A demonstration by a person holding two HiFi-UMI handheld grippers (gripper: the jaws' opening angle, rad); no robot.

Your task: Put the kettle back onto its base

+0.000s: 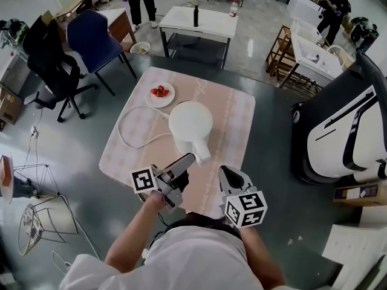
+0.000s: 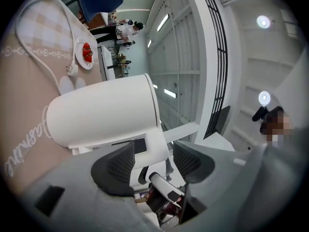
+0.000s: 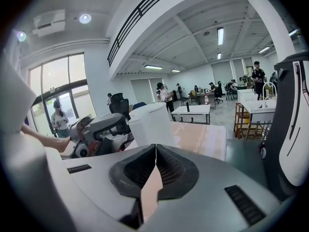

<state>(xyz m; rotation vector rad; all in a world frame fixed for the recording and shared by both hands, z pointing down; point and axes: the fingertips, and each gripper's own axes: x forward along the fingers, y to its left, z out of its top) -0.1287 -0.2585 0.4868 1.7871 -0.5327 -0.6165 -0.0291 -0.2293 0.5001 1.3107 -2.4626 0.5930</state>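
The white kettle stands upright in the middle of the pink-clothed table, its handle toward me. A white cord loops out from under it; I cannot make out the base separately. My left gripper is open at the handle. In the left gripper view the handle lies between the pads with gaps on both sides, and the kettle body fills the picture beyond. My right gripper hovers at the table's near edge, shut and empty, to the right of the kettle.
A plate of strawberries sits at the table's far left corner, close to the cord's plug. A blue chair and a black chair stand far left. A white table is beyond, and a large white and black machine stands right.
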